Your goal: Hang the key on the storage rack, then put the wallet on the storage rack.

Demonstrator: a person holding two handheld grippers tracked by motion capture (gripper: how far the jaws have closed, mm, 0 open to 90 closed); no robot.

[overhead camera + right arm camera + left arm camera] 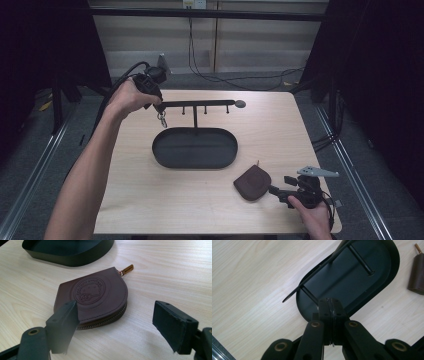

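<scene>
Left tongs (159,107) raised at rack end (167,104)

your right hand-held gripper (113,327) jaws wide apart, low over bench (175,270). brown zip pouch (93,296) flat between them, near left jaw. dark tray (72,255) beyond.

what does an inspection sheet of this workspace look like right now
surface: pale wooden table, bare around the items
job's things: key ring hanging at the left end of the black hook rack over its oval tray; brown zip pouch lying flat near the right gripper
clutter: nothing seen
grippers: left gripper shut at the rack's end; right gripper open, short of the pouch
cables: black cables on the floor behind the table
surroundings: dark curtains, pale wall panels
</scene>
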